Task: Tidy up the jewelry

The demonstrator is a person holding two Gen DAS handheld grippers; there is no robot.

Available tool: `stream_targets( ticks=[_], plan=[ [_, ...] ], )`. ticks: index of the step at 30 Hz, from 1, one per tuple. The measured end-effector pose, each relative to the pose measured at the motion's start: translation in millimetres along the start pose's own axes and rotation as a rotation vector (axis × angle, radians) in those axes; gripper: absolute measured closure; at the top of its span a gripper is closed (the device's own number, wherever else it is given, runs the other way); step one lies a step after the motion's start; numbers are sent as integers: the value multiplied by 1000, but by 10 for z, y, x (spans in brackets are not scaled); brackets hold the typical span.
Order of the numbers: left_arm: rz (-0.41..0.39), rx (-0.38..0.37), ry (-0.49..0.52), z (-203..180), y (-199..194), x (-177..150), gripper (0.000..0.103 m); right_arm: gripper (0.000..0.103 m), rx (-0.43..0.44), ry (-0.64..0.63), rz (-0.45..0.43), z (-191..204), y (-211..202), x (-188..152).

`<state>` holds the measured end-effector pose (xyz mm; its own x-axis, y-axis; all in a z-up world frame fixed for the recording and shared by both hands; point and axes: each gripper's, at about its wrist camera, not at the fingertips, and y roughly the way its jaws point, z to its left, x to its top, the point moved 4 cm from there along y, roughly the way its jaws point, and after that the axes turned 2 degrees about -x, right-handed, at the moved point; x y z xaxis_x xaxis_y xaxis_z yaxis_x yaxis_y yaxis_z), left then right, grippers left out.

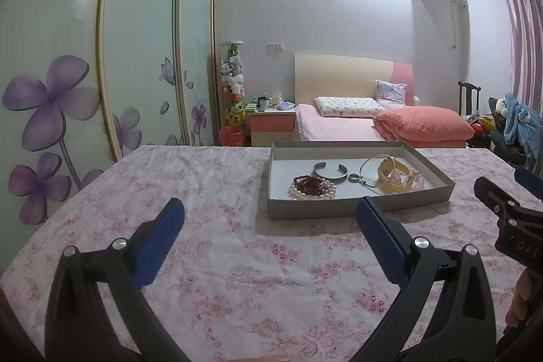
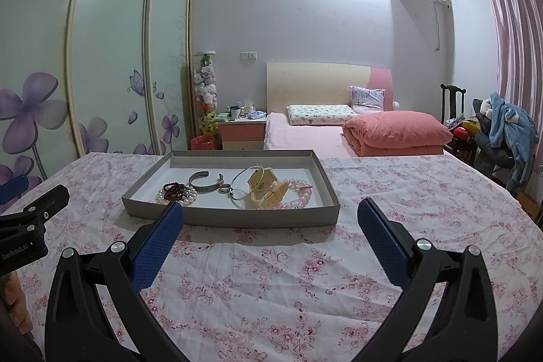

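Here is the tabletop (image 2: 271, 277) under its pink flowered cloth, and on it, ahead of both tongs, a shallow grey tray (image 2: 234, 216) lying with its long side running left to right. All the jewelry in view sits inside that tray, none on the cloth around it, so this could be the pile waiting to be sorted or the pieces already gathered in; the pictures do not settle which. The right tongs (image 2: 271, 212) are spread wide and empty, hovering just short of the tray's near wall, and the tray lies straight ahead and slightly left of them. The left tongs (image 1: 269, 209) are likewise wide apart holding nothing, with the tray ahead and off to their right. By my reading the right tongs are the nearer and squarer of the two. Inside, from left to right: a pearl bracelet (image 2: 176, 197) with a dark red bead bracelet (image 2: 174, 189) on top, a silver cuff (image 2: 205, 182), a small ring (image 2: 224, 190), a thin wire bangle (image 2: 242, 189), a yellow strap (image 2: 261, 192), and pink beads (image 2: 300, 192) at the right end.
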<state>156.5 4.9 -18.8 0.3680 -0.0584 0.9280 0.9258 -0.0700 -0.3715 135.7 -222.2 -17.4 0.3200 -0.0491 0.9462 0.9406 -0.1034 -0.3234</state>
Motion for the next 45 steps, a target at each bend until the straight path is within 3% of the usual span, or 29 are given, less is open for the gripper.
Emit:
stream_targets(
  ticks=[45],
  plan=[
    [8,4,-4,-24,15,-34,4,2,2,5,2,2,1,6]
  ],
)
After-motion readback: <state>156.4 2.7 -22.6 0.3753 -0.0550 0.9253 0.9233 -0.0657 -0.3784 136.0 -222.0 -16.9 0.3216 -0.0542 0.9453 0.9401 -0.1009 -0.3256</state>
